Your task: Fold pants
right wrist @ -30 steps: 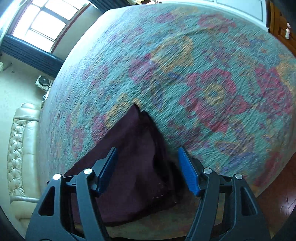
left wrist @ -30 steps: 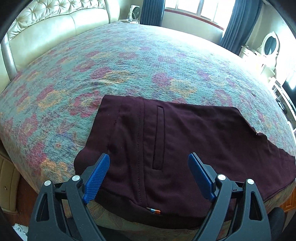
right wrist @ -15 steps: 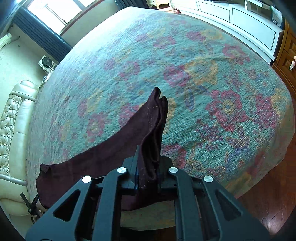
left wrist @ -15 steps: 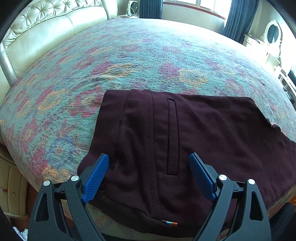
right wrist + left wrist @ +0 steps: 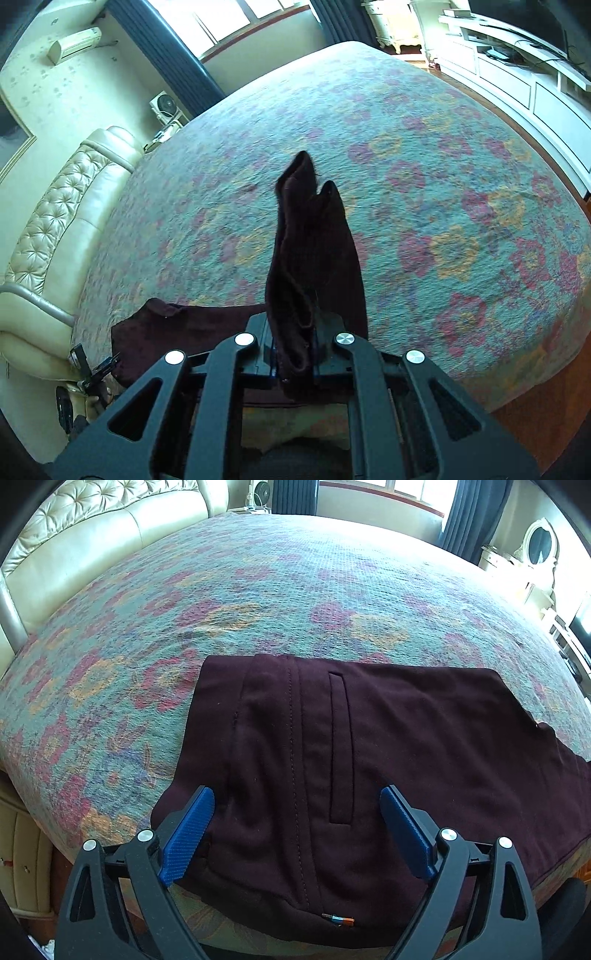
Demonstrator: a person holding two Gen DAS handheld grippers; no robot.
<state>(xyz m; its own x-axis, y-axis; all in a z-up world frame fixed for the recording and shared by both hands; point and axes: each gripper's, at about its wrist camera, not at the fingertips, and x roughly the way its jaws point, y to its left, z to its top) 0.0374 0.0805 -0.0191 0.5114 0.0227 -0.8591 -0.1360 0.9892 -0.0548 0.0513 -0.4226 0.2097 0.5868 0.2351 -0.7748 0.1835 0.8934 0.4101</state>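
Dark maroon pants [image 5: 369, 746] lie flat near the front edge of a bed, waist end to the left with a slit pocket [image 5: 340, 746] showing. My left gripper [image 5: 295, 830] is open and hovers just above the waist end, holding nothing. My right gripper [image 5: 293, 350] is shut on the pants' leg ends [image 5: 310, 251] and holds them lifted above the bed; the bunched fabric stands up between the fingers. The rest of the pants [image 5: 177, 325] trails to the left on the bed.
The bed has a floral cover [image 5: 258, 590] and a cream tufted headboard [image 5: 92, 528] at the left. White cabinets [image 5: 517, 70] and wooden floor [image 5: 535, 417] lie to the right of the bed. Windows with dark curtains [image 5: 469, 520] are behind.
My right gripper closed on the leg ends and has lifted them off the bed. My left gripper has shifted slightly over the waist and stays open.
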